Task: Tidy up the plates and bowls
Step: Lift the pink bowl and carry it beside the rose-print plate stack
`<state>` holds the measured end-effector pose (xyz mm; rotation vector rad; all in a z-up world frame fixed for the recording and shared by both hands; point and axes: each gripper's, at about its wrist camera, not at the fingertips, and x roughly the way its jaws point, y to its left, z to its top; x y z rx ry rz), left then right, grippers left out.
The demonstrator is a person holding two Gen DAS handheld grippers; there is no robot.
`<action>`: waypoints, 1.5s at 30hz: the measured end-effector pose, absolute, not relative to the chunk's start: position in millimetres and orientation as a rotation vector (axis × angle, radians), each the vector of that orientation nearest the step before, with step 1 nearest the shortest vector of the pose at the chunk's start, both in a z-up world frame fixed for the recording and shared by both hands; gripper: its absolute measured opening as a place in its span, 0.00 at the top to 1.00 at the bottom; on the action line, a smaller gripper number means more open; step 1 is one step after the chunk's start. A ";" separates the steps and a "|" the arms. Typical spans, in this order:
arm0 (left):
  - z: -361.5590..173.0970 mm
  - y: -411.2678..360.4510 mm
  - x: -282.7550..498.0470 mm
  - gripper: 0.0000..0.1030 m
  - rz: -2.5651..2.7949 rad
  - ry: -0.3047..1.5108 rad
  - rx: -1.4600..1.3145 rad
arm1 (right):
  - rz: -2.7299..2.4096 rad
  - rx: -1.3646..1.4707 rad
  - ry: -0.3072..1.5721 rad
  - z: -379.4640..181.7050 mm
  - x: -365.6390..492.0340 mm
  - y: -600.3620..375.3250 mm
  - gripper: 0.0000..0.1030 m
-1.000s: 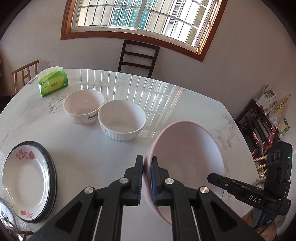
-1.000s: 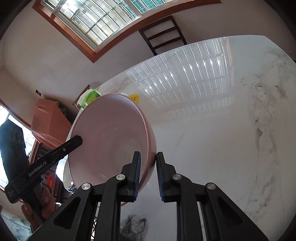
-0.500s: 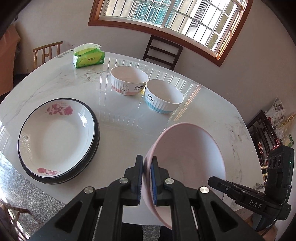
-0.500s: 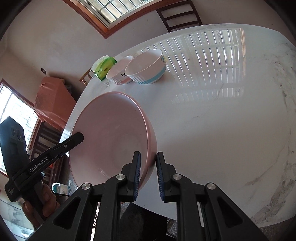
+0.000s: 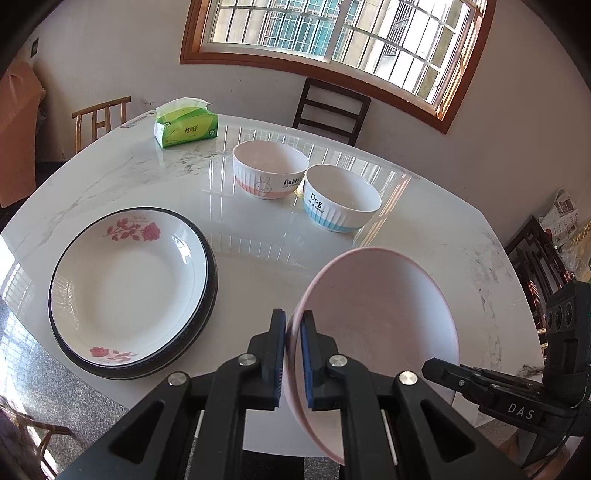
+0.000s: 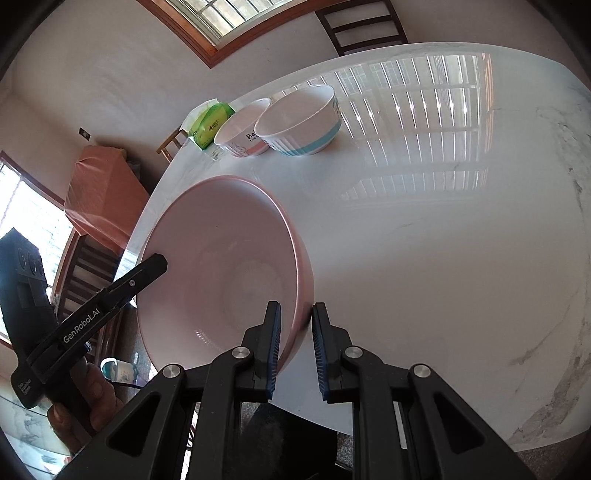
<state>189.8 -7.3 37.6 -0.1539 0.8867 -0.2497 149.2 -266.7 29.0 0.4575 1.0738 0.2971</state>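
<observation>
pink bowl [image 5: 373, 325] near stacked plates [image 5: 129, 291]

Your left wrist camera looks steeply down along its fingers from the near edge of the marble table [image 5: 258, 254], with the window [image 5: 332, 33] across the top of the frame. Your right wrist camera sits just as close, tilted down, with the table [image 6: 443, 229] filling the right of its frame. Both views share the pink bowl [image 5: 373, 317] [image 6: 221, 266] in the lower foreground and the two small bowls [image 5: 306, 184] [image 6: 280, 122] farther back.
</observation>
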 end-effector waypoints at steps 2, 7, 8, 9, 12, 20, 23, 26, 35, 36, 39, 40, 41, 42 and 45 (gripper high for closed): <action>36.3 -7.5 190.0 0.92 -0.244 0.885 -0.147 | 0.298 0.457 1.076 27.8 149.8 -265.9 0.83; 35.6 -6.6 190.7 0.92 -0.229 0.876 -0.134 | 0.304 0.458 1.082 26.3 153.4 -262.7 0.83; 35.7 -6.7 190.8 0.92 -0.226 0.874 -0.131 | 0.306 0.457 1.083 26.2 153.9 -261.8 0.83; 35.7 -6.6 191.4 0.92 -0.225 0.874 -0.127 | 0.305 0.455 1.084 25.9 154.5 -260.7 0.83; 34.4 -6.2 193.5 0.92 -0.222 0.879 -0.126 | 0.305 0.457 1.086 25.5 155.9 -259.0 0.83; 29.5 -5.4 196.9 0.92 -0.217 0.895 -0.125 | 0.303 0.457 1.092 23.5 157.1 -258.1 0.83; 28.7 -5.5 198.8 0.92 -0.215 0.897 -0.125 | 0.304 0.457 1.090 23.6 157.8 -257.4 0.82; 28.0 -6.2 199.8 0.92 -0.213 0.893 -0.118 | 0.304 0.461 1.088 23.0 158.7 -257.7 0.82; 25.3 -7.1 199.4 0.92 -0.205 0.891 -0.111 | 0.304 0.458 1.077 23.9 160.0 -256.2 0.82; 25.0 -7.1 199.4 0.92 -0.204 0.891 -0.111 | 0.305 0.459 1.076 24.0 159.6 -256.2 0.81; 24.3 -5.5 200.7 0.92 -0.206 0.895 -0.118 | 0.306 0.462 1.072 24.1 159.3 -256.5 0.81; 24.3 -5.6 201.0 0.92 -0.207 0.896 -0.117 | 0.306 0.465 1.072 23.8 159.4 -257.0 0.81; 24.6 -5.8 201.0 0.92 -0.206 0.895 -0.114 | 0.306 0.467 1.072 23.7 159.4 -257.1 0.81; 24.6 -5.9 200.9 0.92 -0.205 0.895 -0.114 | 0.307 0.464 1.071 23.7 159.3 -257.1 0.81; 24.0 -6.1 200.9 0.91 -0.201 0.891 -0.111 | 0.308 0.468 1.070 23.6 159.3 -257.4 0.81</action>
